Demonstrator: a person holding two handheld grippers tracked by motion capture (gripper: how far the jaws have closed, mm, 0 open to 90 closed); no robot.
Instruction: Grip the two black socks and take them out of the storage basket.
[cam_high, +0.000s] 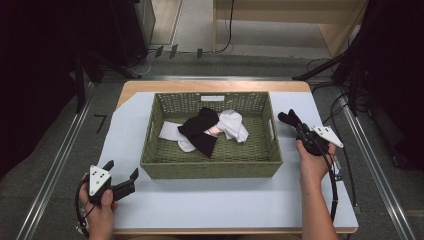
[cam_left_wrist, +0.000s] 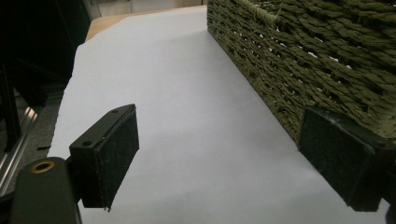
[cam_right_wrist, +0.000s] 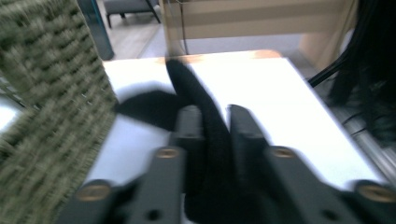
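I take the woven basket (cam_high: 211, 165) as my landmark, because everything is arranged around it: it stands in the middle of the white sheet (cam_high: 210, 202) that covers the table, and I think the sheet is there to give a clean place for laying out clothes. Inside the basket there is a small heap of socks, a black sock (cam_high: 200, 131) lying over white socks (cam_high: 233, 125), and one more white piece (cam_high: 171, 131) toward the left wall of the basket. Just outside the right wall of the basket, I hold the right gripper (cam_high: 291, 120) low over the sheet, and a black sock (cam_right_wrist: 205, 116) runs between its jaws and lies forward on the sheet. The jaws are only narrowly apart; the picture is blurred, so I cannot tell if the pads really press the sock or are letting it go. My judgement is that this sock is being put down beside the basket, separated from the heap. In front of the left corner of the basket, the left gripper (cam_high: 121, 176) rests wide open and empty, its pads (cam_left_wrist: 114, 154) just over the sheet, I think waiting for its turn.
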